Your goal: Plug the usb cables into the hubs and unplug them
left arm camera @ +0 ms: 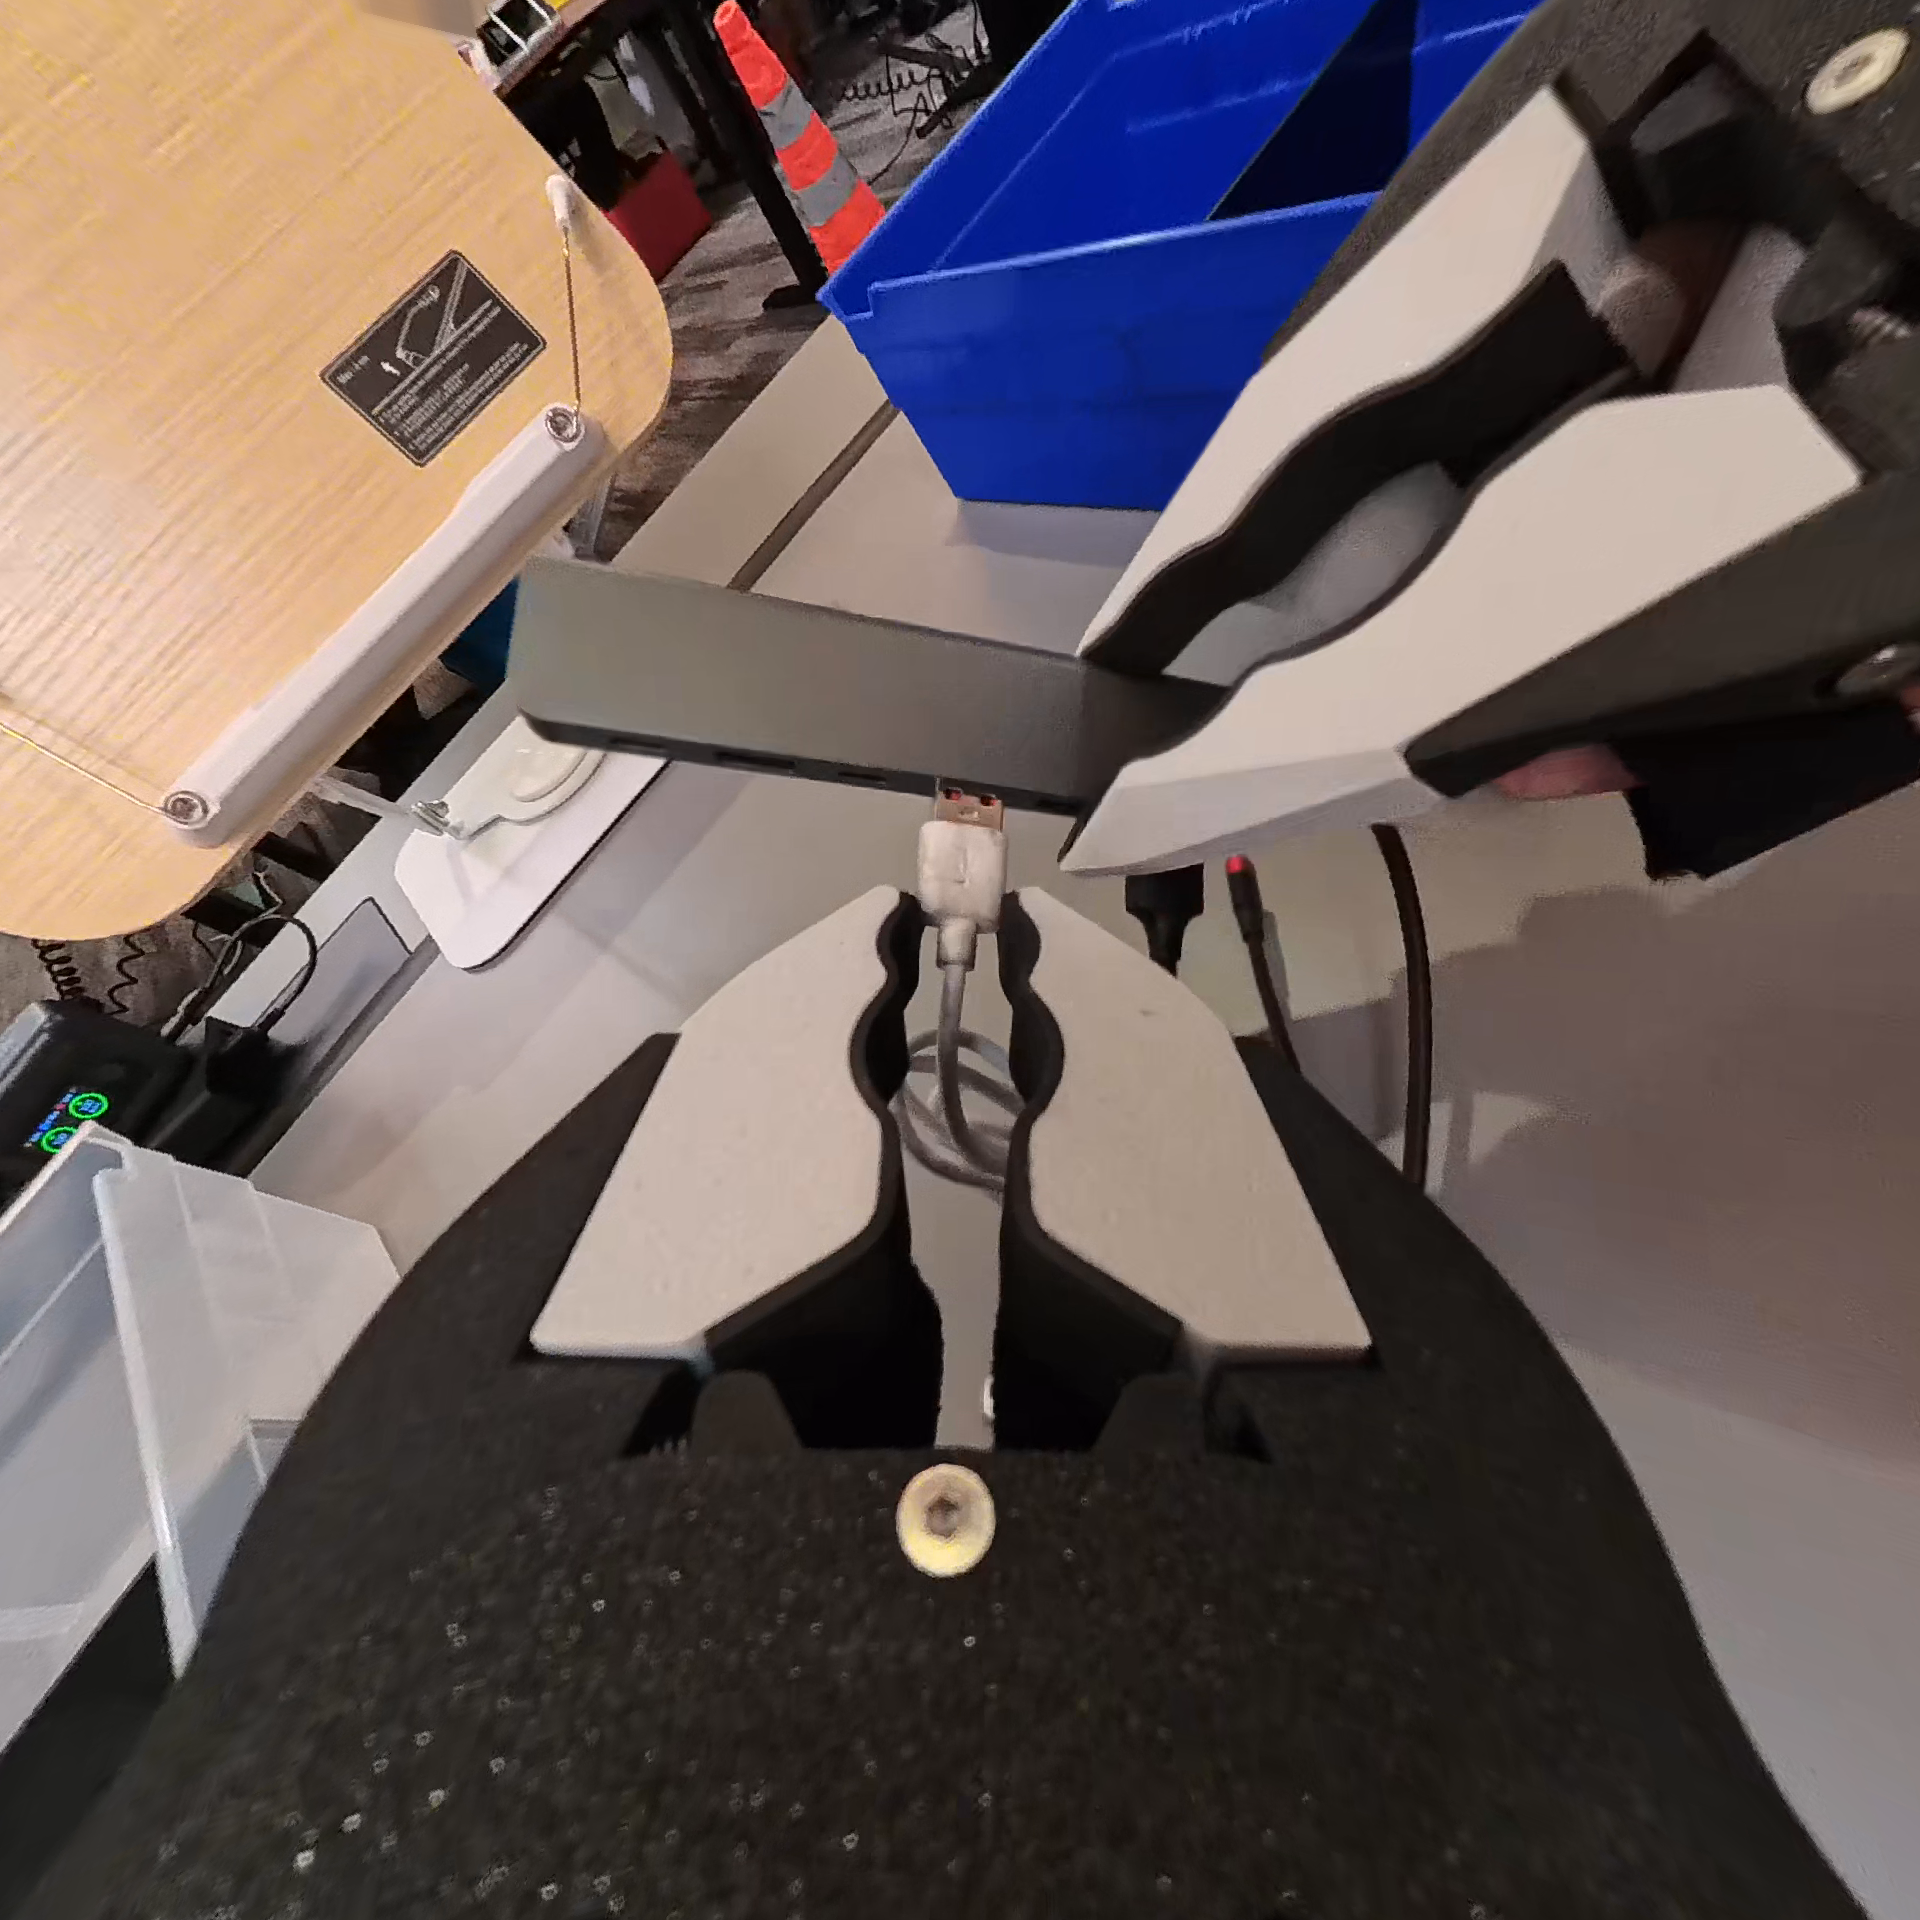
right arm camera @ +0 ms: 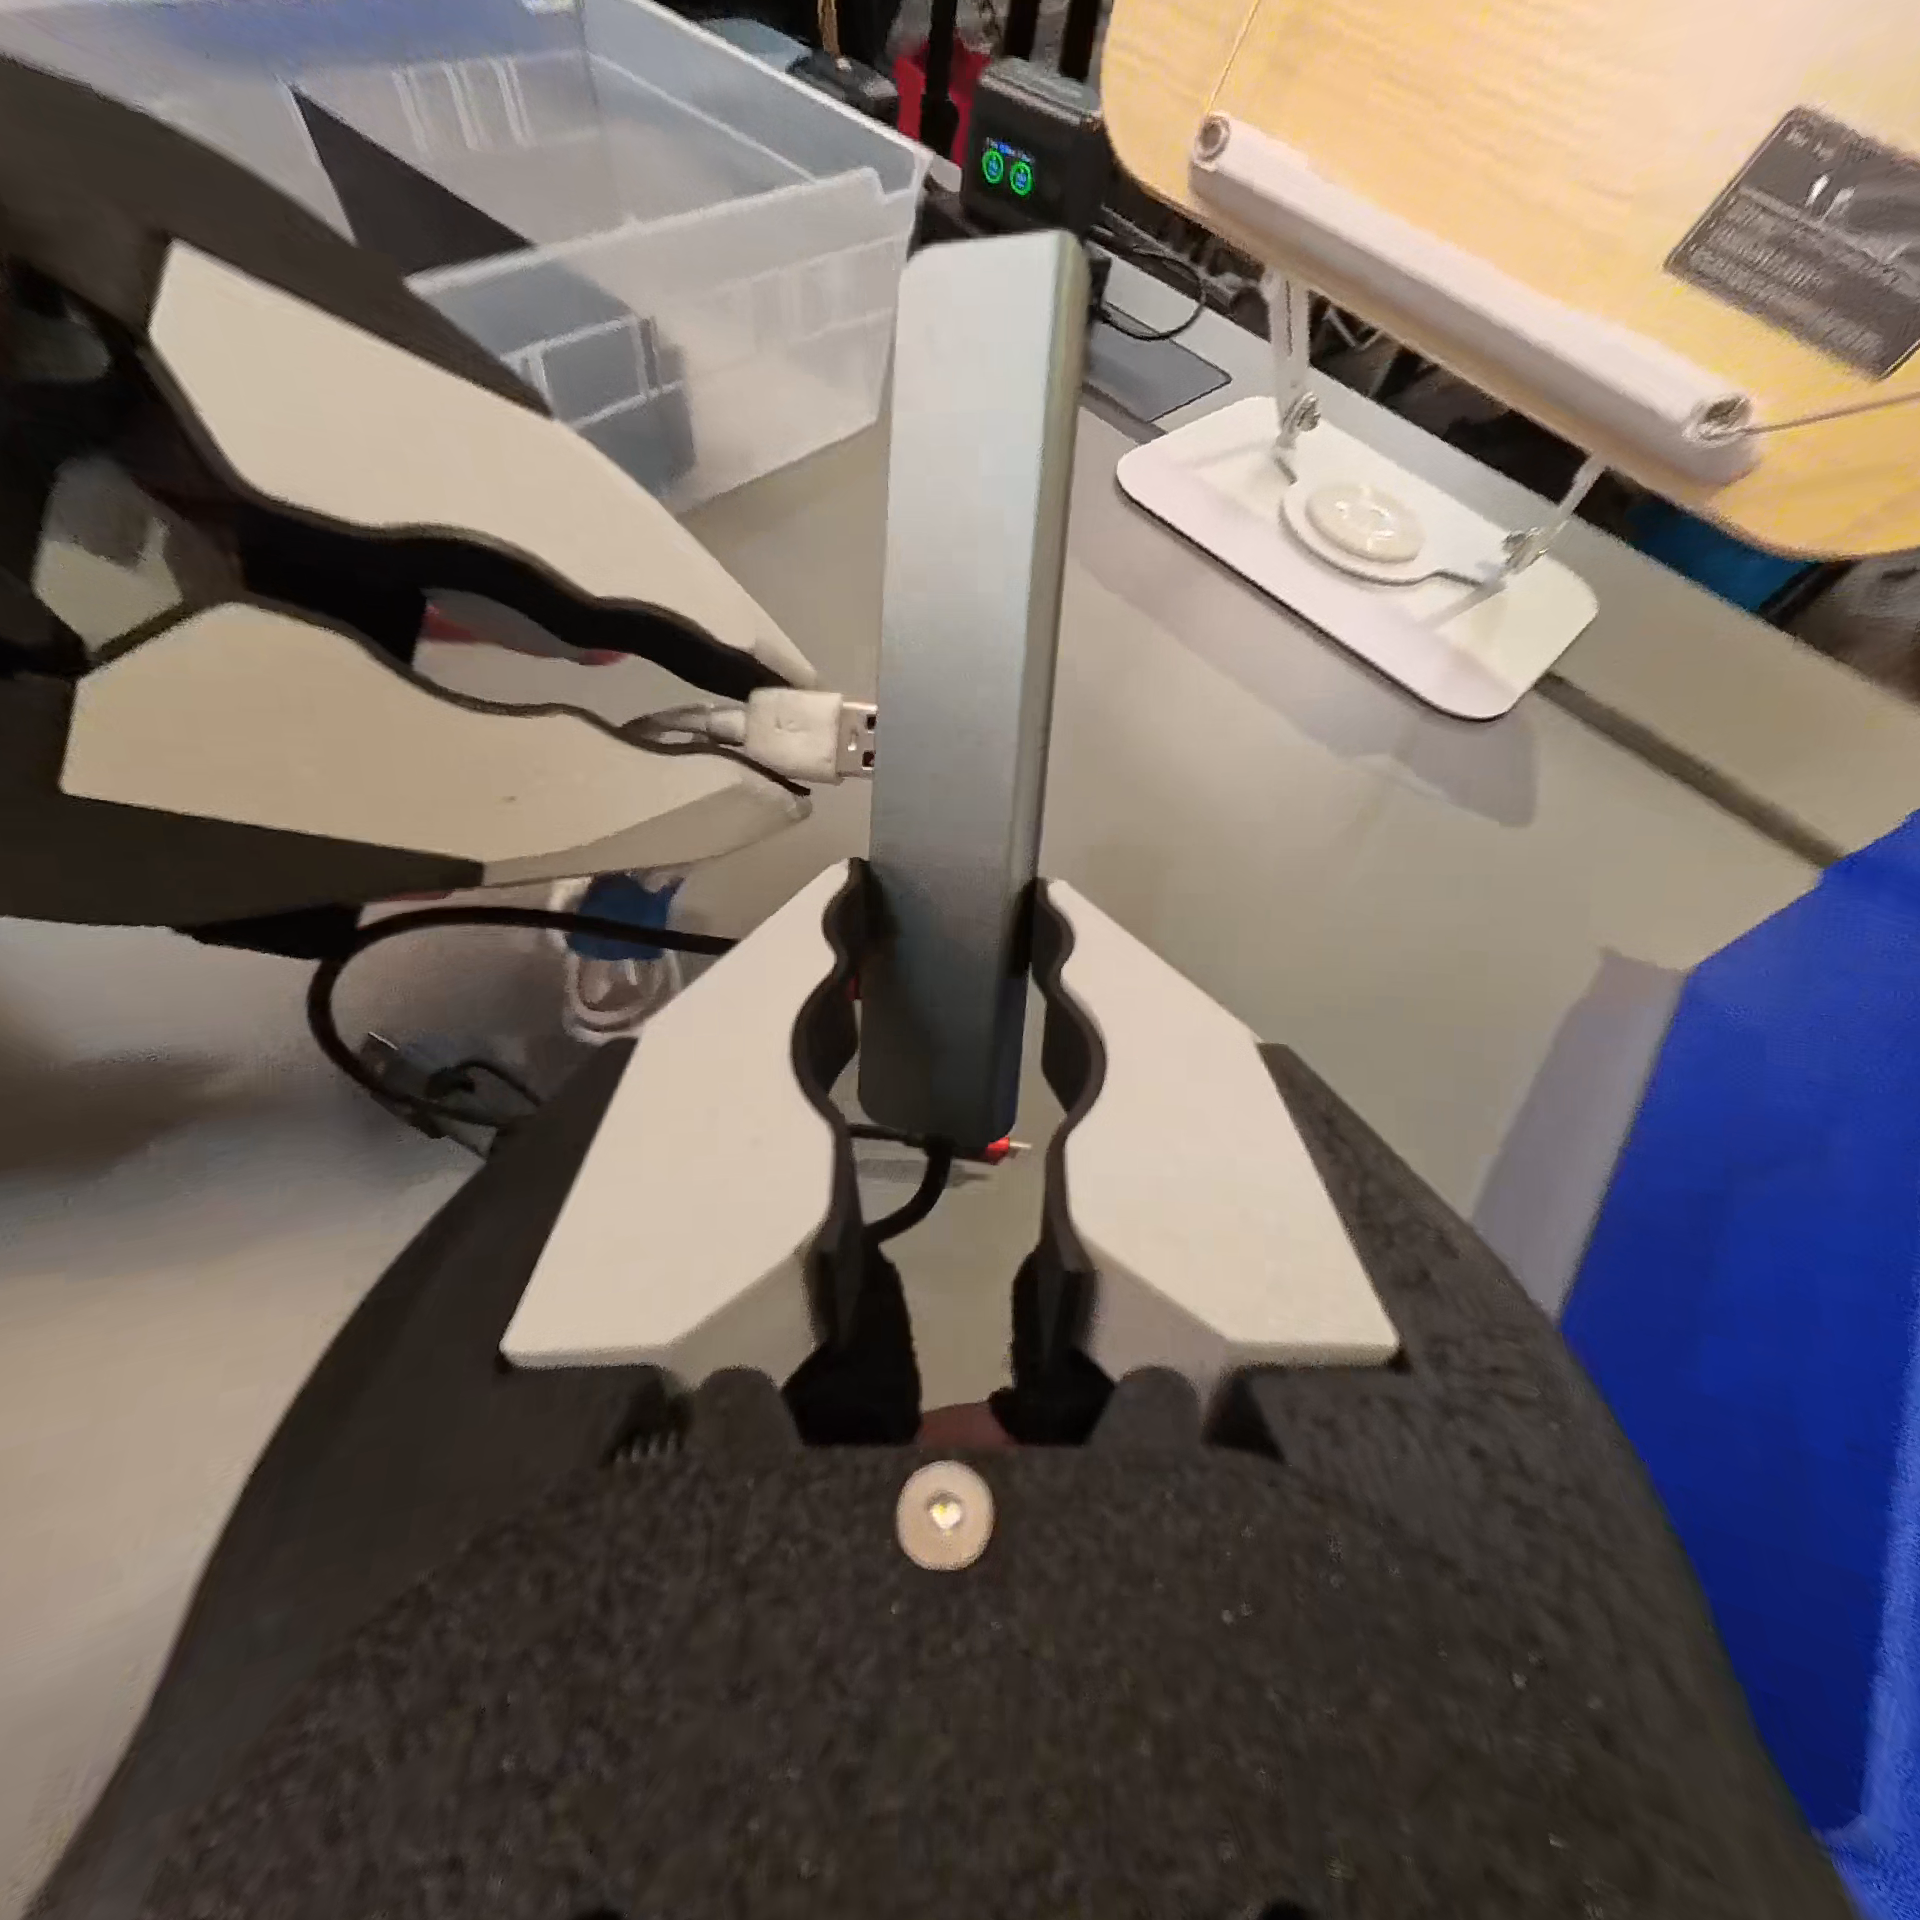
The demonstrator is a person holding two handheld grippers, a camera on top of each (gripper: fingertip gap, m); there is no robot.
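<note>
Left hand-held gripper [left arm camera: 961,914] pinches white USB plug [left arm camera: 964,857] at frame centre, metal tip at hub [left arm camera: 831,696] side port, plug axis perpendicular to hub's long axis; right hand-held gripper [right arm camera: 945,904] clamps hub.

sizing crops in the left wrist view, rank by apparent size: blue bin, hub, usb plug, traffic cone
1. blue bin
2. hub
3. traffic cone, far off, so truly bigger
4. usb plug

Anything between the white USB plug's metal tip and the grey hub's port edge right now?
Nothing: the USB plug tip meets the hub edge, seen in the right wrist view.
</note>
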